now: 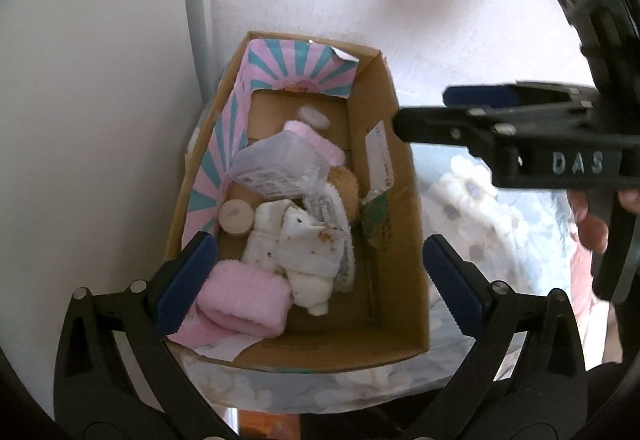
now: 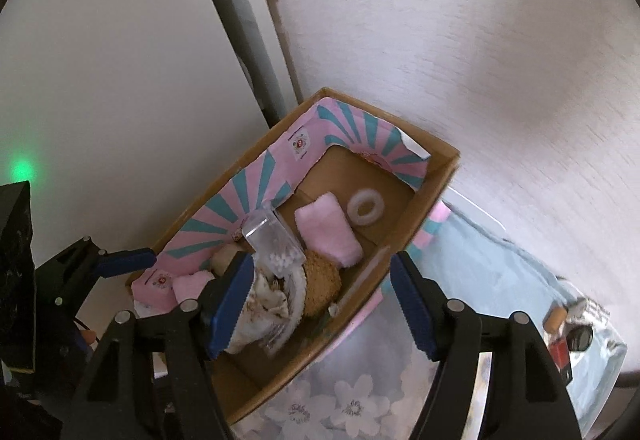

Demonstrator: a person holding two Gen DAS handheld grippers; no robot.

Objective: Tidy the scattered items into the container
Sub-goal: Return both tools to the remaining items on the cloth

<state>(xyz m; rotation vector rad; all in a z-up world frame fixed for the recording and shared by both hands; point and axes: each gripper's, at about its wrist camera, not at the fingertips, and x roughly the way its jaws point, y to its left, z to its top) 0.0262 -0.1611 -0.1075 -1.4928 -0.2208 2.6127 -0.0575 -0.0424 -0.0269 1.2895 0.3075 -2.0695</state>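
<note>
box: brown corrugated cardboard box (image 1: 400, 224) sitting on a floral cloth (image 2: 352, 408), pink-and-teal sunburst paper liner (image 1: 280, 68) running along its inner walls
contents: all lying inside the box – fluffy pink folded towel (image 1: 244, 300), white speckled cloth (image 1: 304, 256) crumpled, clear plastic case of cotton swabs (image 2: 276, 244), round beige lid (image 1: 236, 216), brown fuzzy round item (image 2: 320, 280), white ring (image 2: 364, 208), second pink towel (image 2: 328, 228)
left gripper (image 1: 316, 284): jaws standing wide over the box, blue ribbed pads, gripping nothing, near end of the pink towel lying between them
right gripper (image 2: 324, 304): jaws gaping partway, left pad right against the speckled cloth, contact unclear, box wall sitting between the pads, nothing clamped
writing: "DAS" showing in raised letters on the right gripper body in left view; box sticker print too blurred to read
far corner: small dark items (image 2: 576, 336) sitting on the cloth, unclear
</note>
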